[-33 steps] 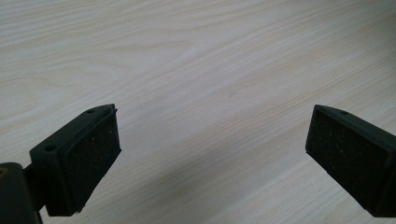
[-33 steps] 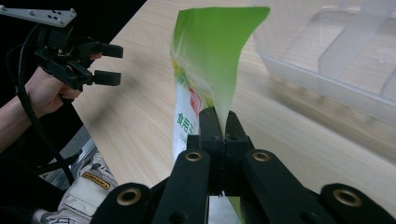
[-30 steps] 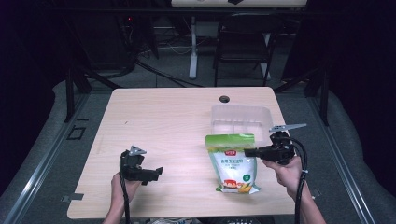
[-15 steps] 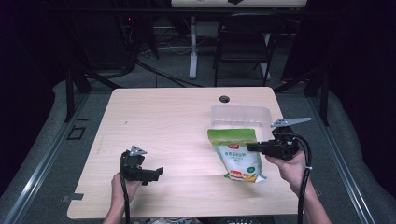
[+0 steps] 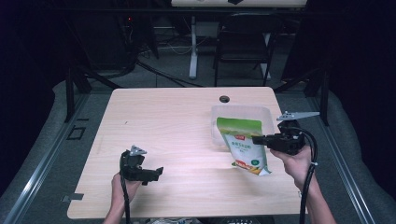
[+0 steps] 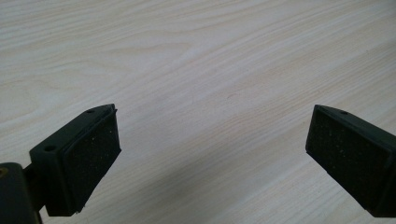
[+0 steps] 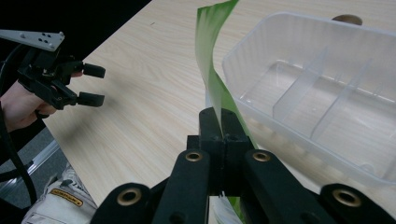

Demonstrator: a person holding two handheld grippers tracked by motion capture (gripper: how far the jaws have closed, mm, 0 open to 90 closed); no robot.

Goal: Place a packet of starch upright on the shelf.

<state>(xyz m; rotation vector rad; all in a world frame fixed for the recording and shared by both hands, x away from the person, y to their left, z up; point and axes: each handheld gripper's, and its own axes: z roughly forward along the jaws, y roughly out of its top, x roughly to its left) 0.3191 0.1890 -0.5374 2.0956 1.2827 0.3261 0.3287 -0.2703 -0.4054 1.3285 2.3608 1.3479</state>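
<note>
Though lifted, pouch (image 5: 245, 145) between right tongs (image 5: 256, 139).

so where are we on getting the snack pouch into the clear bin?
Done: the right gripper is clamped on the edge of the green pouch, which hangs lifted off the table. In hand: the pouch is held beside the clear divided bin, near its front wall. Left: probably carry it over the rim, lower it in, release. The left gripper sits open with nothing between its jaws.
</note>
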